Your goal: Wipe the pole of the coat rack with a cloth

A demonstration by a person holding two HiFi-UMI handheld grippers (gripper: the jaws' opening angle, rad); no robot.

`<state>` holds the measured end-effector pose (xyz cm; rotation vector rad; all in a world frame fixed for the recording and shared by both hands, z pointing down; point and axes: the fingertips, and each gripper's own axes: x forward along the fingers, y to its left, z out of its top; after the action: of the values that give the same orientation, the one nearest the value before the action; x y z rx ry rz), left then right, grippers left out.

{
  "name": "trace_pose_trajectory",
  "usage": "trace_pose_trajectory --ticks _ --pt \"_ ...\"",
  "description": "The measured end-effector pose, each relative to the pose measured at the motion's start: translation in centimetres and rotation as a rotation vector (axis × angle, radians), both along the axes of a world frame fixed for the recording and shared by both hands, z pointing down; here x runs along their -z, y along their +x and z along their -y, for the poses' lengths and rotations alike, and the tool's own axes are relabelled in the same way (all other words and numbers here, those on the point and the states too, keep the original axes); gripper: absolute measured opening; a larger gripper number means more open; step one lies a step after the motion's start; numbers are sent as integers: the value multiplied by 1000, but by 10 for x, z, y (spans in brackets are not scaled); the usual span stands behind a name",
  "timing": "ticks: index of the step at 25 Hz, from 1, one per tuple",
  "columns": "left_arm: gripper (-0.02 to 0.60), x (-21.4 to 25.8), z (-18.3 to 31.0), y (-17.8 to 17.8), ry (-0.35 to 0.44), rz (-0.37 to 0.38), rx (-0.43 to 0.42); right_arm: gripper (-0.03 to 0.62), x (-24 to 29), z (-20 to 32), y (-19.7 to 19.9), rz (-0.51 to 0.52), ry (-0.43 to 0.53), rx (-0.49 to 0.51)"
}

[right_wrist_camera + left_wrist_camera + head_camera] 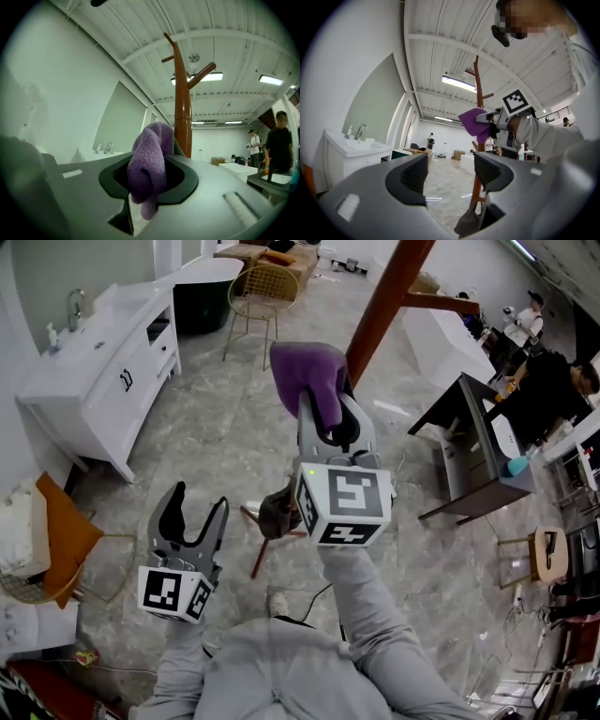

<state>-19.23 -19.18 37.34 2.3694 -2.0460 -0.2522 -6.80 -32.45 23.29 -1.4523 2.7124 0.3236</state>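
Two hand-held grippers appear in the head view over a grey marbled floor (206,437). Left gripper (200,498): held low, jaws spread wide, nothing between them. Right gripper (328,423): held higher, jaws clamped on a purple cloth (309,376), which lies just beside the slanting brown pole (384,306) of the coat rack; contact cannot be told. A white vanity cabinet (112,381) stands at left, a wire chair (261,292) beyond it, a dark desk (473,451) at right.

Left gripper view: jaws wide apart, framing the floor and the pole's lower part; higher up, the cloth overlaps the pole.

Right gripper view: cloth bunched between the jaws, pole rising directly behind it toward a white ribbed ceiling (225,42).
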Motion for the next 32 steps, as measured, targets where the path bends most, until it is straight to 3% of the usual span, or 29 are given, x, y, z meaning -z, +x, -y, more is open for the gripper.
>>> trace_pose_trajectory --ticks 15,23,29,32 --pt "337 -4 -7 -26 -16 -10 71 86 -3 10 -71 -34 -52 135" --pt "337 -8 -13 -33 -25 -13 84 86 -12 -23 -106 -48 -49 256" --pt "336 -10 -10 -23 -31 -18 53 86 -28 -65 -78 -83 -16 296" --pt "337 -12 -5 -14 -30 -22 24 86 -49 -83 -50 -164 8 276"
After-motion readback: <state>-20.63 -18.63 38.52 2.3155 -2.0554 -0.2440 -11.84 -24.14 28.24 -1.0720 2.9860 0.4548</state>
